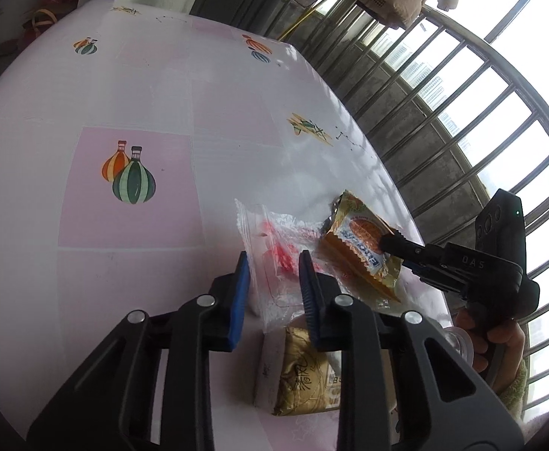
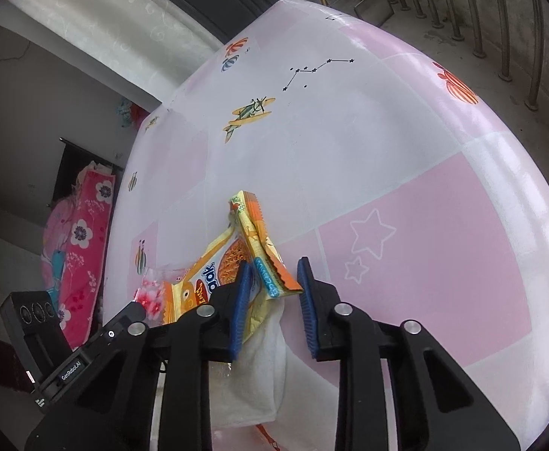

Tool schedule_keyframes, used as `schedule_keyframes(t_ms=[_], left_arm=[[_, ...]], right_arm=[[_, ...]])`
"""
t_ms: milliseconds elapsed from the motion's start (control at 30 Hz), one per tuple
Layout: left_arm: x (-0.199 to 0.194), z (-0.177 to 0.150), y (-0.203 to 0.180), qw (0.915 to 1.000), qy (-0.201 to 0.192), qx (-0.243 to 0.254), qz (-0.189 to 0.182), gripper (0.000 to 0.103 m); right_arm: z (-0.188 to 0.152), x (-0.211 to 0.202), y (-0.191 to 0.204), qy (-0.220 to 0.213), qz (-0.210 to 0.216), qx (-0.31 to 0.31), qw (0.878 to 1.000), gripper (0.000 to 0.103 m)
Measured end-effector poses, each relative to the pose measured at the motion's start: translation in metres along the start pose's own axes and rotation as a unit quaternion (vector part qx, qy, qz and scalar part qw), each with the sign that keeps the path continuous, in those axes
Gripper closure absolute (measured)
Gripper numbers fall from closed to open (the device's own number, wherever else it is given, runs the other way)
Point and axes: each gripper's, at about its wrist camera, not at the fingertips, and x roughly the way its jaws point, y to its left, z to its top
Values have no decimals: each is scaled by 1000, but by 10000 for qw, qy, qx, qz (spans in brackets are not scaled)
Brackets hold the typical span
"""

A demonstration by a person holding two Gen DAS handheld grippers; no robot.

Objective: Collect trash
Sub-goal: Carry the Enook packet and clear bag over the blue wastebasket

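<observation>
The desk [image 1: 86, 105] fills most of both views, covered in a pink and white cloth with balloons, stars and a little plane printed on it. All the trash sits in one clump low in the frame, right of centre in my left wrist view.

Biggest piece is the clear plastic bag [image 1: 274, 259] with red print, lying flat. My left tool [image 1: 272, 259] has come down over it with the jaws narrowed most of the way. The bag's film runs between the blue pads, but I can't tell if they're actually pinching it or just straddling it.

Next is the yellow-orange biscuit wrapper [image 2: 254, 240], just right of the clear bag and overlapping its edge. My right tool [image 2: 274, 282] is nearly closed on the wrapper's crimped end; the wrapper stands up folded between the pads and it looks gripped.

Smaller still, a gold packet [image 1: 304, 372] lies right under my left tool at the bottom of the frame, and there's a white napkin [image 2: 263, 376] under the right one.

What worries me: the two wrappers overlap, so lifting one could drag the other off the desk edge. The thin film could also slip out of the left pads, and the gold packet could easily get left behind.
</observation>
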Motion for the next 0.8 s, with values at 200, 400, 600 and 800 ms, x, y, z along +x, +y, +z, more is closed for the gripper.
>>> schedule_keyframes(t_ms=[200, 400, 600, 800], left_arm=[[-17, 10, -12, 9983, -410, 71, -397, 93], [-43, 22, -34, 9923, -951, 301, -737, 95], [-75, 29, -62, 9840, -1423, 650, -855, 95], [-82, 37, -98, 9781, -1448, 1048, -1063, 95]], right_arm=[[6, -28, 4, -526, 485, 61, 9974, 87], [10, -70, 7, -1103, 793, 42, 9907, 87], [11, -115, -3, -1651, 976, 121, 9814, 87], [-2, -167, -41, -2271, 831, 483, 9691, 87]])
